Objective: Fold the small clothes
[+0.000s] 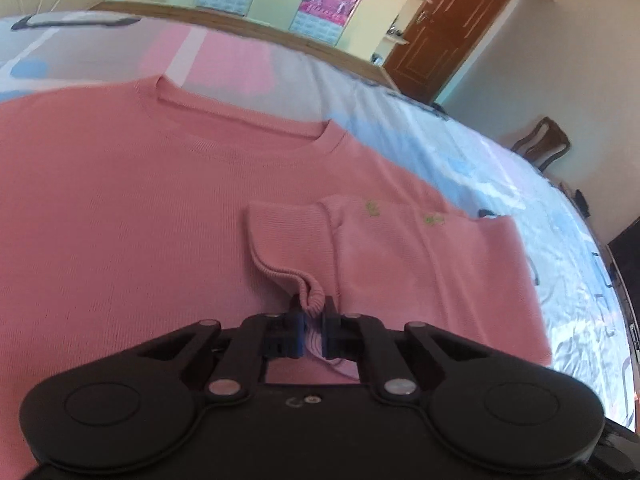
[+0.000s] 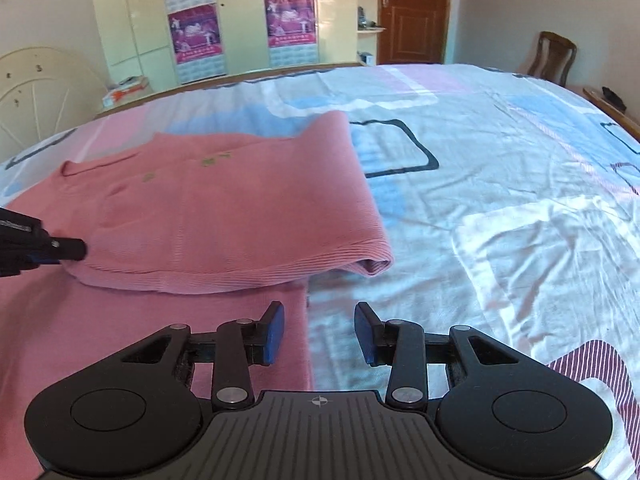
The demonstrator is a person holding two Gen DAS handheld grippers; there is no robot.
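Bedsheet (image 2: 500, 200); sweater cuff (image 1: 280, 248) pinched in left tool (image 1: 312, 312).

The sweater (image 1: 120, 208) is salmon pink all over, finely ribbed at the cuff (image 1: 288, 240) and collar (image 1: 240, 120), with small lime-green marks (image 1: 372, 208) on its sleeve (image 2: 224, 216). The bedsheet (image 2: 500, 184) is white with pale blue and pink blocks, dark outlined squares and a maroon-and-white striped patch (image 2: 592, 364). Both grippers, left (image 1: 312, 332) and right (image 2: 320, 334), are black with blue pads (image 2: 276, 334). The wardrobe (image 2: 240, 16) is pale yellow-green and carries magenta and purple posters (image 2: 290, 20). The door (image 2: 414, 12) is reddish brown, the chair (image 2: 554, 58) dark brown, the walls (image 2: 540, 0) cream.
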